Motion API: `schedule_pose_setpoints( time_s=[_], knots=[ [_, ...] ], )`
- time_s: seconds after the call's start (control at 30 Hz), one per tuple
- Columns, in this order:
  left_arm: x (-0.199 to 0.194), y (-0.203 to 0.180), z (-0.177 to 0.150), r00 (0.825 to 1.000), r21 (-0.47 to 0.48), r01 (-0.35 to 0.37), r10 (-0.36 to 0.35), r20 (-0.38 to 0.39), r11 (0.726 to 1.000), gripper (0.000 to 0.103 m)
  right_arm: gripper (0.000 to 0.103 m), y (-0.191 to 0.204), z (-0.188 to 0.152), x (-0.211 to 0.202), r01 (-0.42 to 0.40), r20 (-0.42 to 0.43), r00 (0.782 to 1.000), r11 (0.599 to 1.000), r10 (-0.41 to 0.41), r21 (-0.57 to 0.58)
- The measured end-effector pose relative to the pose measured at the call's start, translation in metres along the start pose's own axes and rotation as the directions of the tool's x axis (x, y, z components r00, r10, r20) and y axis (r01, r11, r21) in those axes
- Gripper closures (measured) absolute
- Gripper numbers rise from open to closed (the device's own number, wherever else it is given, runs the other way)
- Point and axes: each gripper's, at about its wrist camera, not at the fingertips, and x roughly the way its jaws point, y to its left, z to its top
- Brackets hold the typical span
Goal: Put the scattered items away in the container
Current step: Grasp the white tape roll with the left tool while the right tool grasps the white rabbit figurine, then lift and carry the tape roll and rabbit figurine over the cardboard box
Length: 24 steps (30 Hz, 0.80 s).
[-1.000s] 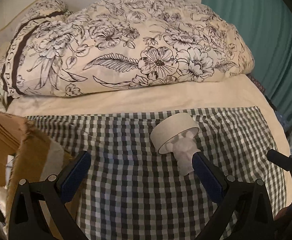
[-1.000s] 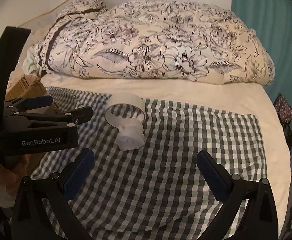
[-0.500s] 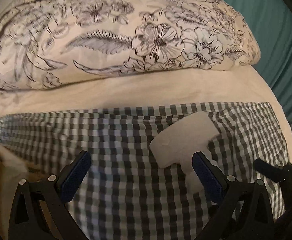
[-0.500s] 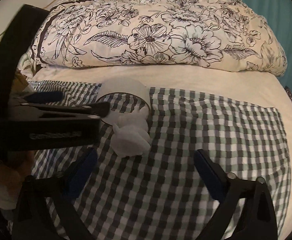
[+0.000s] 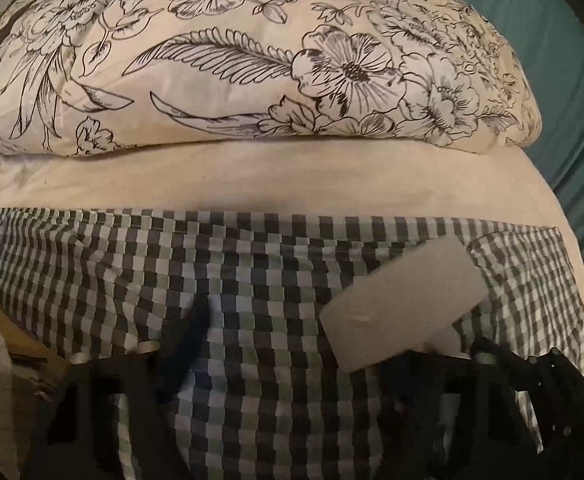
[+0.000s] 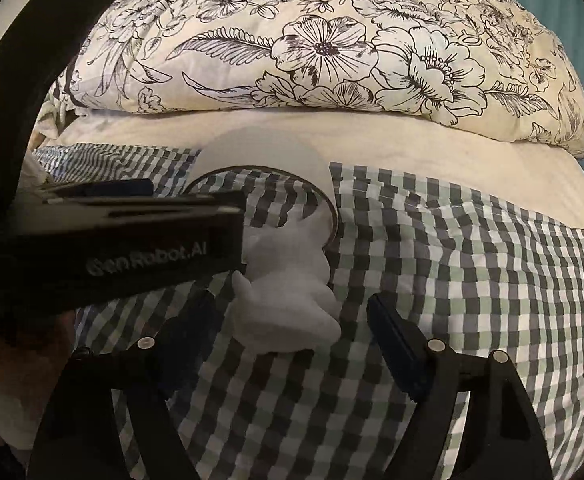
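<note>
Although both grippers are low over the checked cloth (image 6: 452,280) on the bed, nothing is picked up yet. The tape roll (image 6: 268,160) and white figure (image 6: 288,300) lie touching there. The right gripper (image 6: 288,340) is closing around the figure; the left gripper (image 5: 292,356) is closing (nothing visibly pinched). No container shows clearly.

My right gripper (image 6: 288,324) has black angular arms, silver screws and dark blue finger pads. My left gripper (image 6: 140,216), at the left of the right wrist frame, is a black block lettered "GenRobot.AI" in white.
</note>
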Motion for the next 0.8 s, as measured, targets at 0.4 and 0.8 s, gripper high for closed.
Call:
schedule_pose_setpoints(
  time_s=[0.4, 0.8],
  knots=[
    [-0.011, 0.003, 0.002, 1.000, -0.010, -0.012, 0.012, 0.023, 1.000, 0.092, 0.054, 0.007, -0.004, -0.003, 0.022, -0.009, 1.000, 0.999, -0.022, -0.027],
    [-0.038, 0.005, 0.005, 0.997, -0.009, -0.029, 0.029, 0.071, 1.000, 0.098, 0.054, 0.011, -0.016, -0.047, -0.006, 0.036, 0.999, 0.999, 0.007, -0.032]
  ],
)
